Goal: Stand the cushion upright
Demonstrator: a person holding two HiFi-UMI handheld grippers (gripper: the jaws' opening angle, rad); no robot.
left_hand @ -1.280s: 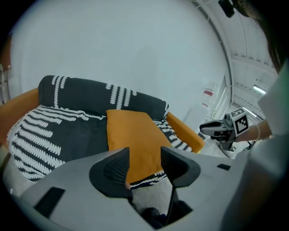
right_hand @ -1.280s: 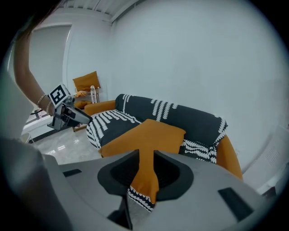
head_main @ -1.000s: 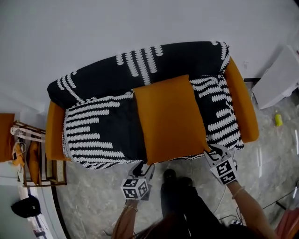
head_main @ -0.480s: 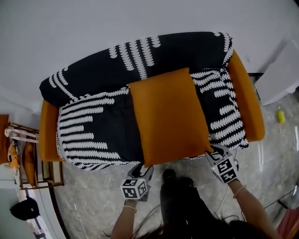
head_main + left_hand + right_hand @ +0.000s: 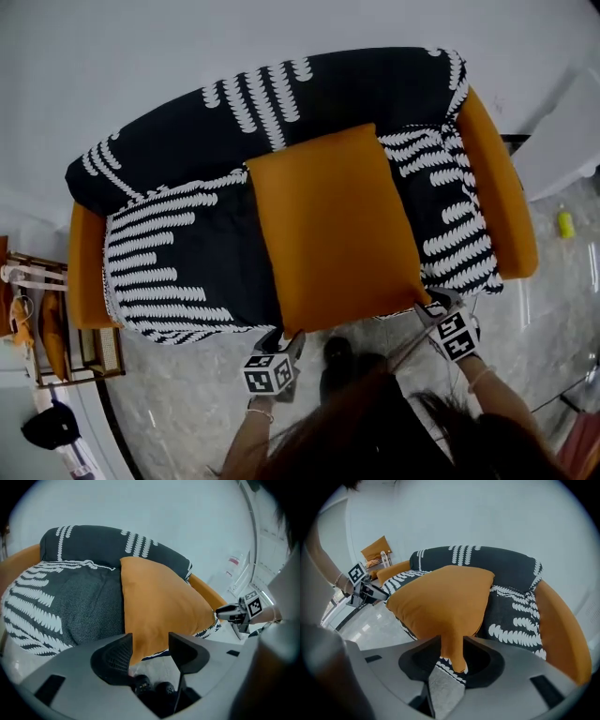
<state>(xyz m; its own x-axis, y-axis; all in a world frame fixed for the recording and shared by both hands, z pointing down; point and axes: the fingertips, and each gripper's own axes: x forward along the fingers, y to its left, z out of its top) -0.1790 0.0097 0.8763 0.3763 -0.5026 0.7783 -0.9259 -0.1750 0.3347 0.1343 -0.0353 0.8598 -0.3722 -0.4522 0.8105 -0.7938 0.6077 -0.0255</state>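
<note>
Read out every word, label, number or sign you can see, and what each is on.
No readable text anywhere.
Cubes on the left gripper and the right gripper, whose jaws are opening around a corner of the cushion: square black-and-white patterns, no letters.
Yellow bottle on the floor: label too small to read.
Sofa cover: pattern only.

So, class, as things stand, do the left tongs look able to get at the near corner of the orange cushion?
Probably yes. The left tongs are open right at the orange cushion, whose near corner already sits between the jaws, close against one side, with nothing blocking it.
</note>
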